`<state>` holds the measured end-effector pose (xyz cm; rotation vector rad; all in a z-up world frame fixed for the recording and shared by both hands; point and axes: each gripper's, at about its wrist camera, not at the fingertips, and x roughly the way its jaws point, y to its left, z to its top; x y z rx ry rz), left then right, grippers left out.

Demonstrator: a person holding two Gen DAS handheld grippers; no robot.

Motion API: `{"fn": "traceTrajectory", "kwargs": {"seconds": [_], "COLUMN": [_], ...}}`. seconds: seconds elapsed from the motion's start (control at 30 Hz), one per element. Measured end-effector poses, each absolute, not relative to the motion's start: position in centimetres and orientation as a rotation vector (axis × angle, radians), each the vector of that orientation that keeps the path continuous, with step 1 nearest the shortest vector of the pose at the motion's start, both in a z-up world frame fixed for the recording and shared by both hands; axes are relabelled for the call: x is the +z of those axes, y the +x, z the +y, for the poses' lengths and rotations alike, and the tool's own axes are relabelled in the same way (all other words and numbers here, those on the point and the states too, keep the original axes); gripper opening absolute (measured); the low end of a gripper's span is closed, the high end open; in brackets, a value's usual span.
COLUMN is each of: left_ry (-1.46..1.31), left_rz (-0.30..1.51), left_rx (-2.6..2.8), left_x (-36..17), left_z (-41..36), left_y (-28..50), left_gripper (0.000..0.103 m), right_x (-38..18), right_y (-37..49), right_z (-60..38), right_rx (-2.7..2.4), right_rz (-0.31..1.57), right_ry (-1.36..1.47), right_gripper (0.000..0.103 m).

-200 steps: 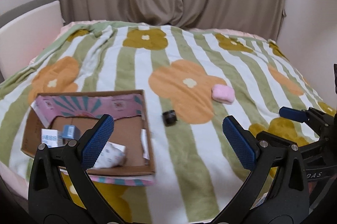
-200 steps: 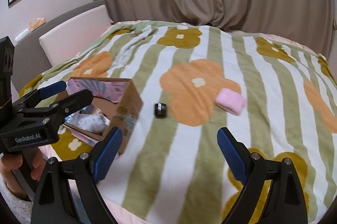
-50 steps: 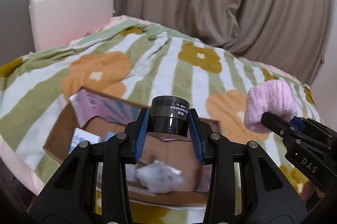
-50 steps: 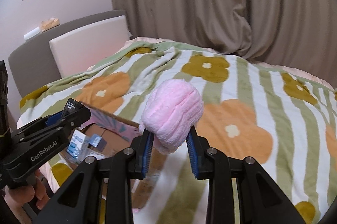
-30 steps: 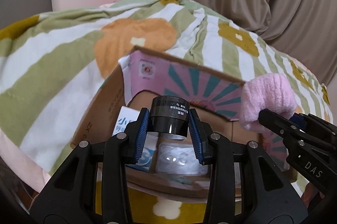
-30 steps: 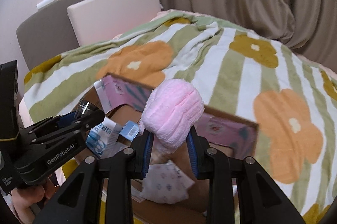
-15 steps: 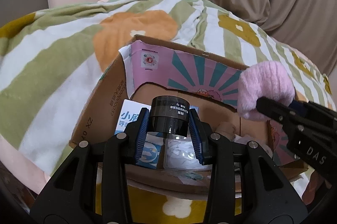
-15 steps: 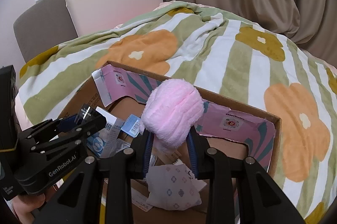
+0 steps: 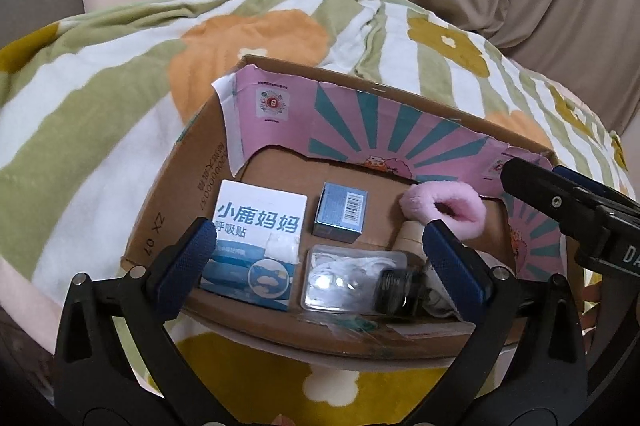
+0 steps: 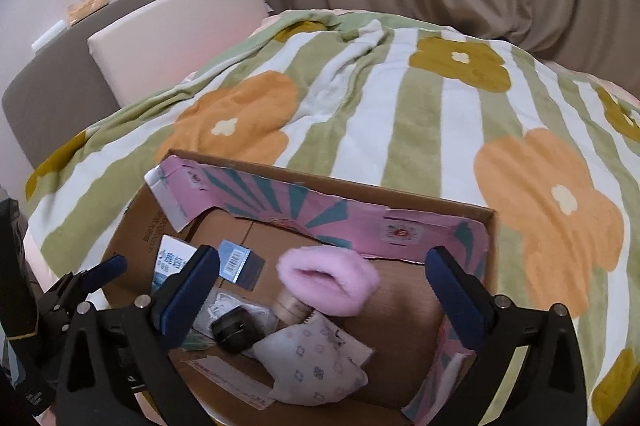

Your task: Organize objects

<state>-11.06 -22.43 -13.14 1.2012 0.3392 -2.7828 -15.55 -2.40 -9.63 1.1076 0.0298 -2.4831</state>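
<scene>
Right wrist view alone shows a flower-print pouch (image 10: 316,366) in the box (image 10: 440,203); both jaws just opened wide, empty.

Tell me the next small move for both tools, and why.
Probably lift both tools straight up, clear of the box. The left tool and right tool have just opened, with nothing between their pads. The black jar and pink puff lie inside the box among the other items, so these drops look done, and the blanket in view holds nothing else loose.
</scene>
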Motion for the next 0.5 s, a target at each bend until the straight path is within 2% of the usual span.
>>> {"fn": "traceTrajectory", "kwargs": {"seconds": [0.5], "left_ry": [1.142], "left_rz": [0.305], "left_rx": [-2.818], "left_x": [-9.3], "left_z": [-21.3], "left_y": [-9.7], "left_gripper": [0.103], "right_x": [-7.4], "right_y": [-14.2], "right_z": [-1.0], "right_rx": [-2.514], "right_rz": [0.009], "right_ry": [1.076], "right_gripper": [0.102]}}
